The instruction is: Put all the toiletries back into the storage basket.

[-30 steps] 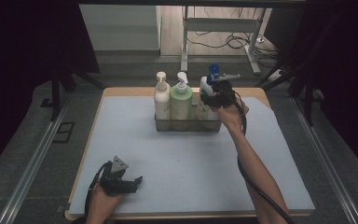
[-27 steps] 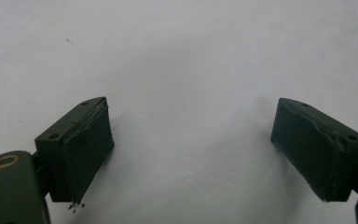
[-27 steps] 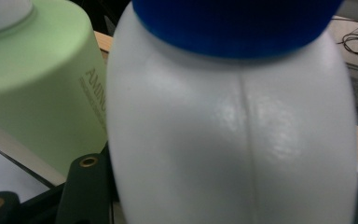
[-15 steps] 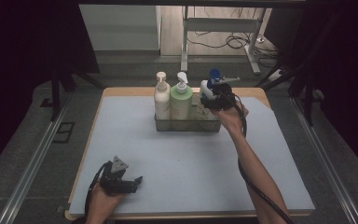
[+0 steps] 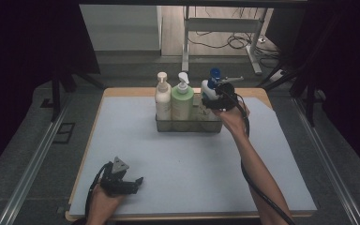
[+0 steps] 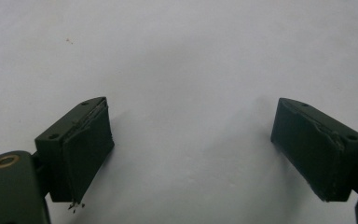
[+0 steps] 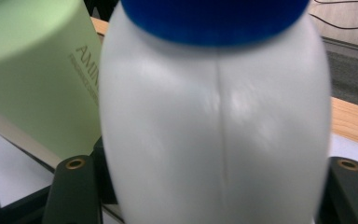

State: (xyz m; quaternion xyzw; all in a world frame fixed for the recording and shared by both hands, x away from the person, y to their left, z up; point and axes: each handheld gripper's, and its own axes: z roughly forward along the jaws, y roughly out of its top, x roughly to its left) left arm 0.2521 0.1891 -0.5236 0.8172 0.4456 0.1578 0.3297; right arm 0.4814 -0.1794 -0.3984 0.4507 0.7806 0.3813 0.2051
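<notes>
Up close, the white bottle point(image 7: 214, 130) hides the right hand-held gripper's point(image 7: 214, 196) pads (jaws just widening).

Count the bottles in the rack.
3, in a row: cream bottle at the left, green bottle in the middle, white blue-capped bottle at the right, partly behind the right gripper.

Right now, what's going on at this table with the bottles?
A person works with a gripper in each hand. The right gripper is at the white bottle with the blue cap, which stands in the clear bin beside a green pump bottle and a cream one. Its jaws flank the bottle and have just been opening. The left gripper rests open on the mat, holding nothing.
</notes>
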